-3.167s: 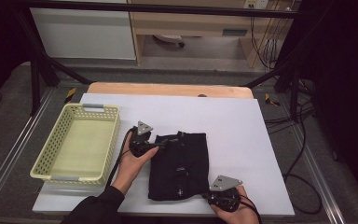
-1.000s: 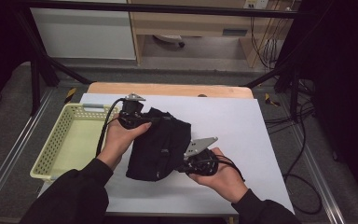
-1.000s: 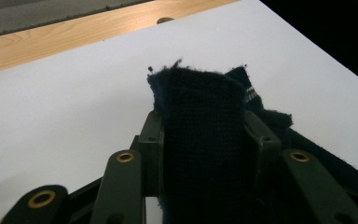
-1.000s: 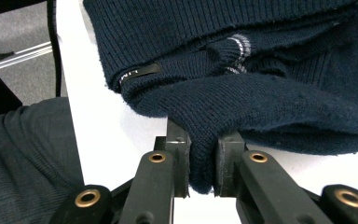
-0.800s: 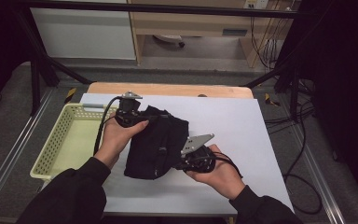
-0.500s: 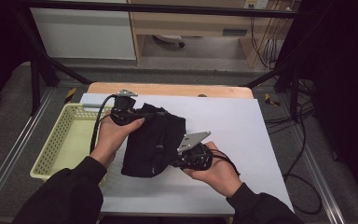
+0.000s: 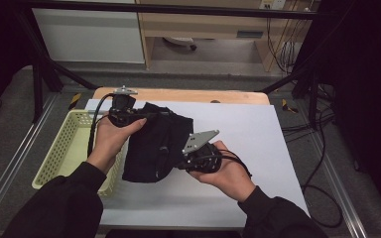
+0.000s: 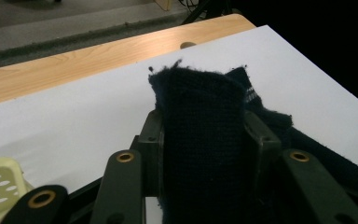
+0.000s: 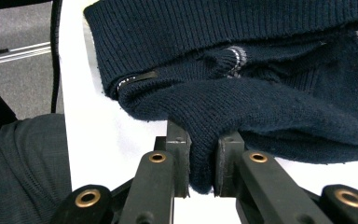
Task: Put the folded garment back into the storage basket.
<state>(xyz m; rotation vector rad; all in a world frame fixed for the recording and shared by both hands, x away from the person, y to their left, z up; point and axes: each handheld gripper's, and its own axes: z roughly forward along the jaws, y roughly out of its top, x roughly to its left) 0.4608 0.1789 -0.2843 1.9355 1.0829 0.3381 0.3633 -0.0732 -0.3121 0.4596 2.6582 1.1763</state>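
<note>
left gripper (image 7: 129,115) raised, jaws clamped, right gripper (image 7: 186,159) lower (jaws pinched tight), forearms converging

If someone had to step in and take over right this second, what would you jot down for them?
Left tool: clamped on a thick fold of the dark knitted sweater.
Right tool: clamped on a thinner fold at the sweater's near edge.
Sweater: folded, gripped at both ends, partly above the white table, its left edge next to the yellow basket.
Done: folded and picked up.
Left: probably carry it over the basket, lower it in, and let go with both tools.
</note>
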